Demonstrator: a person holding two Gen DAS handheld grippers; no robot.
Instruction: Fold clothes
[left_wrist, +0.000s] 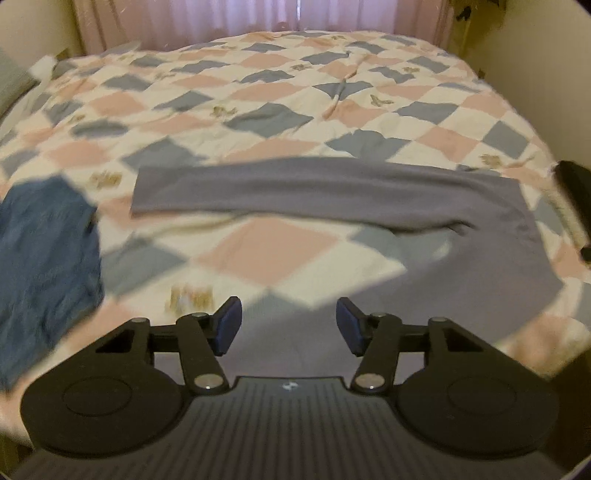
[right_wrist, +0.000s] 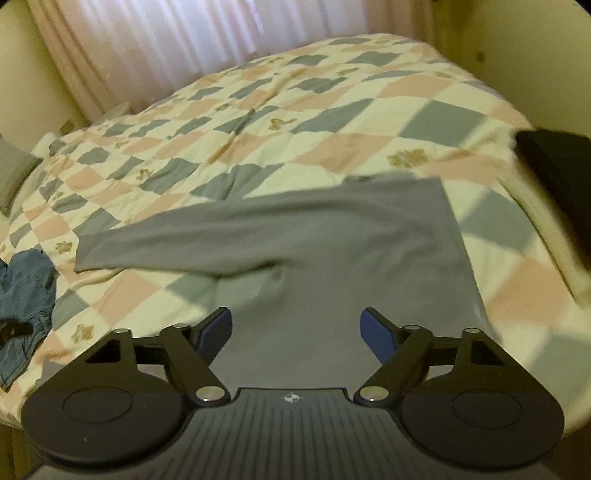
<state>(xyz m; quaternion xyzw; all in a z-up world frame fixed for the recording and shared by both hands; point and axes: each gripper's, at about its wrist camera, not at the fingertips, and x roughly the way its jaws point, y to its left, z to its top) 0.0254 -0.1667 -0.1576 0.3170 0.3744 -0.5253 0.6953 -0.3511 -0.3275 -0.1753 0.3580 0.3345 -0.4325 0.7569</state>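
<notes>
A grey long-sleeved top (right_wrist: 332, 236) lies flat on a bed covered by a quilt (left_wrist: 280, 92) of pink, blue-grey and cream diamonds. Its body sits close to the near edge of the bed, and 1 sleeve stretches out straight to the left. The other sleeve is not visible in either view.

The left claw (left_wrist: 288, 325) hovers above the near part of the top with its 2 fingers spread apart, holding nothing. The right claw (right_wrist: 295, 332) hangs over the body of the top, also spread wide and empty.

The folding looks barely begun: the top is smoothed flat, but no fold shows in the parts in view. The outstretched sleeve would likely need to come across the body first. A crumpled pair of blue jeans (left_wrist: 44, 266) waits at the left, just beyond the sleeve end, unfolded.

A dark folded item (right_wrist: 557, 162) rests at the right edge of the bed, near the top's shoulder. Beyond the top, the quilt is open and bare all the way to the pale curtain (right_wrist: 177, 37), giving plenty of room. A grey pillow (right_wrist: 14, 173) sits far left.
</notes>
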